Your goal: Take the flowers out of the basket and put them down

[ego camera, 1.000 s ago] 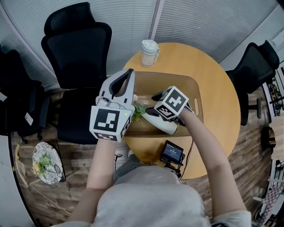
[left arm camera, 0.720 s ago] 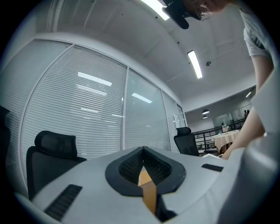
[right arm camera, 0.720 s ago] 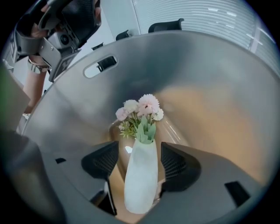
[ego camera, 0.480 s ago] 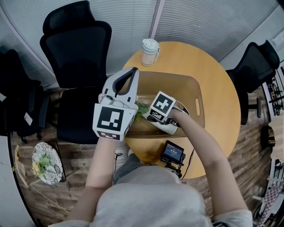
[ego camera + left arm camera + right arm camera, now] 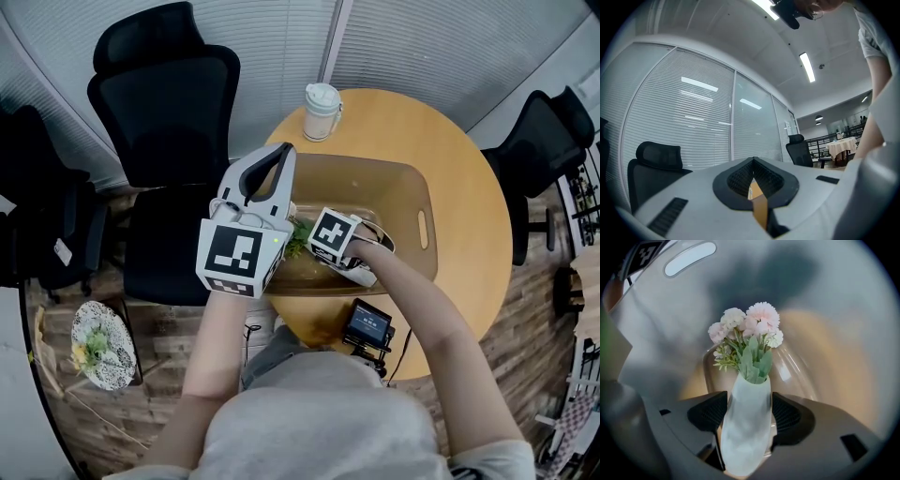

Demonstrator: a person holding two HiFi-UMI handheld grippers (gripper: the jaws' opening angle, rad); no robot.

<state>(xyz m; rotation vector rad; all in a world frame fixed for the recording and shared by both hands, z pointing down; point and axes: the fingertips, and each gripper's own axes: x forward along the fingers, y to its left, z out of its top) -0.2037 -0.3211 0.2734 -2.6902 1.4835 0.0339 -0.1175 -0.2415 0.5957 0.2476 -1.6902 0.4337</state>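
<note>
Down into the tan basket (image 5: 419,187) goes the right gripper (image 5: 747,414) since a second ago, its marker cube (image 5: 330,236) now sunk to about the rim, while the left gripper (image 5: 753,182) has kept its place, jaws pinched together on the basket's thin wall. We see the right jaws, which have just been opening, standing apart on either flank of the white vase (image 5: 745,437), pads close but, as we judge it, not yet pressing. The pink and white flowers (image 5: 749,322) are inside the basket, apparently lying on its floor with the blooms pointing away from the gripper. To do this step well we would close squarely on the vase's body, below the leaves, then lift straight up past the rim while the left gripper steadies the basket. Bare wood shows on the round table (image 5: 469,141) beyond the basket, near a lidded cup (image 5: 321,111); black office chairs (image 5: 164,103) and slatted blinds (image 5: 422,42) ring the room.
</note>
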